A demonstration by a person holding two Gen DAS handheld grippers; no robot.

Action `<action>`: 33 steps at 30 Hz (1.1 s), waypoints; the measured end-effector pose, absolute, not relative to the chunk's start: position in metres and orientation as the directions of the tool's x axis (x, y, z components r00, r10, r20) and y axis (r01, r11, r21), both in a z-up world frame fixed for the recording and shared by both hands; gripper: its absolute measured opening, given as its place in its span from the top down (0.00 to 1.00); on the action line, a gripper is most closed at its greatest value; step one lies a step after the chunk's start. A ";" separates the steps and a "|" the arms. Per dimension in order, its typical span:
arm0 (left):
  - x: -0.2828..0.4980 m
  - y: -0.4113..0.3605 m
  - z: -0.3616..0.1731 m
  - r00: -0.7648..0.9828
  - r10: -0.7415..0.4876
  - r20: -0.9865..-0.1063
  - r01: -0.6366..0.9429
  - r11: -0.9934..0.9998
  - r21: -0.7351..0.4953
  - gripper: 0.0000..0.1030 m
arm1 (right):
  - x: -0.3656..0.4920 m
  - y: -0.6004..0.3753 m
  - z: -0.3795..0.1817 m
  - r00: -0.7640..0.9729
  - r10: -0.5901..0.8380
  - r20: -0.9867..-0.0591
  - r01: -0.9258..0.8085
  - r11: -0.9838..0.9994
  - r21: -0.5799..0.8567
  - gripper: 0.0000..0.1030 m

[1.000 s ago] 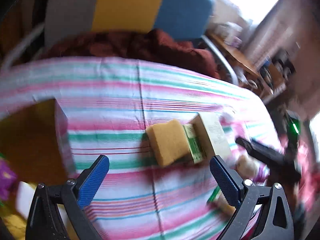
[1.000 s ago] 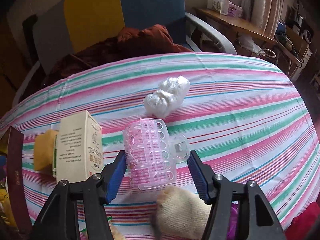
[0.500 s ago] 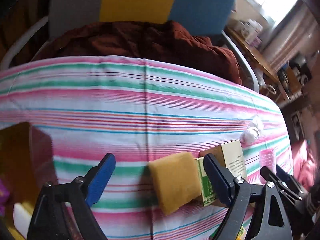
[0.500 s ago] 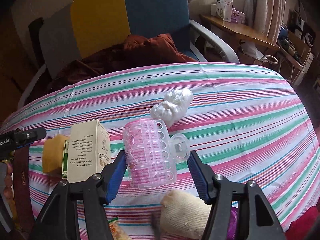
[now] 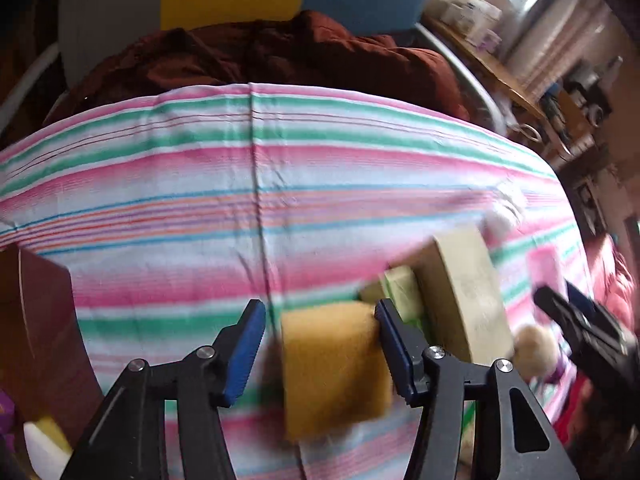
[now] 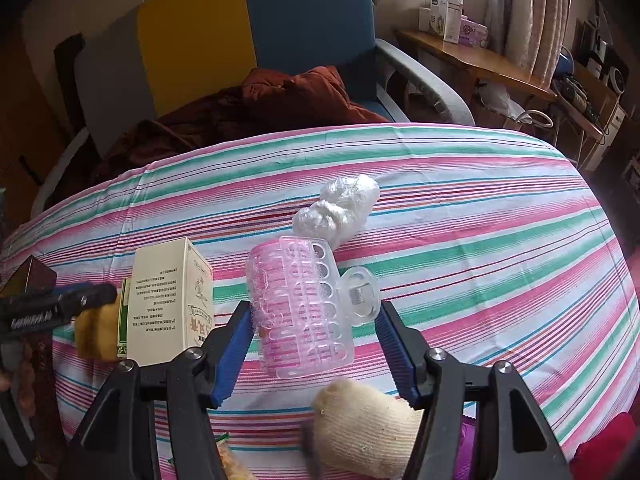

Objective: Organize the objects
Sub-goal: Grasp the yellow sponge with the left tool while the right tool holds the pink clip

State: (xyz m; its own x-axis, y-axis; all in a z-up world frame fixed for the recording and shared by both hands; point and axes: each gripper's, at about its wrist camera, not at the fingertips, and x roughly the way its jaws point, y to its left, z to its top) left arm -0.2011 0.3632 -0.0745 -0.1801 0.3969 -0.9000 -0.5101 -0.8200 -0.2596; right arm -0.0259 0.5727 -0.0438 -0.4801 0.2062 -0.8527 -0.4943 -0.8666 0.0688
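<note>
A yellow sponge (image 5: 332, 360) lies on the striped tablecloth (image 5: 200, 200), next to a small green box (image 5: 400, 284) and a cream carton (image 5: 464, 292). My left gripper (image 5: 320, 308) straddles the sponge and its jaws are closing. The right pad touches the sponge's edge, while the left pad stands a little off it. In the right wrist view my right gripper (image 6: 314, 308) is shut on a pink and clear plastic hair clip (image 6: 300, 304), just above the cloth. The cream carton (image 6: 168, 300) and the sponge (image 6: 94, 336) sit to its left.
A wad of clear plastic (image 6: 340, 208) lies beyond the clip. A cream knitted piece (image 6: 360, 420) sits under the right gripper. A dark brown box (image 5: 36, 340) stands at the left edge. An armchair with red-brown cloth (image 6: 280, 96) backs the table.
My left gripper came down over the sponge and its fingers drew in from wide apart to close around it. The right gripper kept the clip and barely moved.
</note>
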 end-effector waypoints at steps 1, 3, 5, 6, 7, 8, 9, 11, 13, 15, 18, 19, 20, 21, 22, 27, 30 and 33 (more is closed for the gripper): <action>-0.196 0.362 -0.071 -0.179 0.408 -0.895 -0.520 -0.812 -0.266 0.42 | -0.026 0.573 -0.043 -0.481 0.207 -0.852 -0.495 -0.866 0.069 0.39; -0.185 0.360 -0.062 -0.192 0.423 -0.885 -0.542 -0.798 -0.264 0.31 | -0.026 0.573 -0.044 -0.478 0.209 -0.853 -0.499 -0.864 0.068 0.39; -0.179 0.362 -0.059 -0.215 0.408 -0.887 -0.579 -0.785 -0.221 0.27 | -0.025 0.575 -0.045 -0.474 0.211 -0.855 -0.502 -0.862 0.067 0.39; -0.175 0.365 -0.060 -0.221 0.394 -0.892 -0.597 -0.778 -0.195 0.27 | -0.025 0.575 -0.044 -0.474 0.212 -0.854 -0.504 -0.861 0.066 0.39; -0.171 0.368 -0.062 -0.211 0.391 -0.896 -0.614 -0.767 -0.190 0.27 | -0.024 0.576 -0.045 -0.474 0.213 -0.854 -0.506 -0.860 0.065 0.39; -0.162 0.369 -0.068 -0.193 0.383 -0.903 -0.645 -0.744 -0.177 0.28 | -0.024 0.577 -0.045 -0.473 0.215 -0.854 -0.508 -0.859 0.065 0.39; -0.158 0.369 -0.071 -0.195 0.372 -0.907 -0.657 -0.736 -0.161 0.29 | -0.024 0.577 -0.045 -0.473 0.217 -0.854 -0.509 -0.858 0.064 0.39; -0.146 0.366 -0.080 -0.206 0.354 -0.912 -0.676 -0.726 -0.128 0.33 | -0.023 0.577 -0.044 -0.477 0.220 -0.851 -0.511 -0.857 0.065 0.39; -0.142 0.357 -0.087 -0.200 0.346 -0.917 -0.666 -0.734 -0.132 0.34 | -0.022 0.577 -0.043 -0.481 0.219 -0.849 -0.509 -0.858 0.068 0.39; -0.143 0.346 -0.085 -0.195 0.365 -0.911 -0.639 -0.752 -0.164 0.33 | -0.022 0.576 -0.042 -0.482 0.220 -0.848 -0.509 -0.858 0.066 0.39; -0.148 0.332 -0.073 -0.217 0.406 -0.888 -0.609 -0.767 -0.202 0.32 | -0.022 0.575 -0.042 -0.485 0.219 -0.847 -0.504 -0.861 0.065 0.39; -0.152 0.329 -0.070 -0.218 0.419 -0.881 -0.597 -0.771 -0.219 0.30 | -0.022 0.574 -0.042 -0.485 0.220 -0.846 -0.502 -0.862 0.063 0.39; -0.155 0.327 -0.066 -0.214 0.436 -0.874 -0.581 -0.776 -0.245 0.29 | -0.022 0.574 -0.042 -0.485 0.220 -0.846 -0.502 -0.863 0.063 0.39; -0.158 0.327 -0.060 -0.213 0.445 -0.870 -0.572 -0.779 -0.259 0.27 | -0.022 0.574 -0.042 -0.485 0.219 -0.847 -0.501 -0.863 0.063 0.39; -0.160 0.330 -0.058 -0.209 0.456 -0.865 -0.561 -0.780 -0.276 0.25 | -0.022 0.574 -0.042 -0.485 0.220 -0.847 -0.500 -0.864 0.062 0.39; -0.175 0.351 -0.072 -0.179 0.417 -0.891 -0.529 -0.804 -0.271 0.26 | -0.022 0.575 -0.042 -0.486 0.220 -0.846 -0.499 -0.864 0.062 0.39; -0.180 0.359 -0.081 -0.173 0.406 -0.898 -0.528 -0.808 -0.263 0.28 | -0.022 0.574 -0.042 -0.487 0.217 -0.846 -0.497 -0.865 0.064 0.39; -0.188 0.363 -0.076 -0.195 0.428 -0.882 -0.522 -0.807 -0.276 0.47 | -0.023 0.575 -0.042 -0.489 0.214 -0.846 -0.494 -0.867 0.066 0.39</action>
State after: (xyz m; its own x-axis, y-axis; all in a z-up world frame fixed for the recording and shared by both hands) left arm -0.1877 0.3625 -0.0755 -0.1953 0.4285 -0.8822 -0.5222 -0.8068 -0.2762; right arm -0.0226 0.5745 -0.0424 -0.4888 0.2139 -0.8458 -0.4942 -0.8668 0.0665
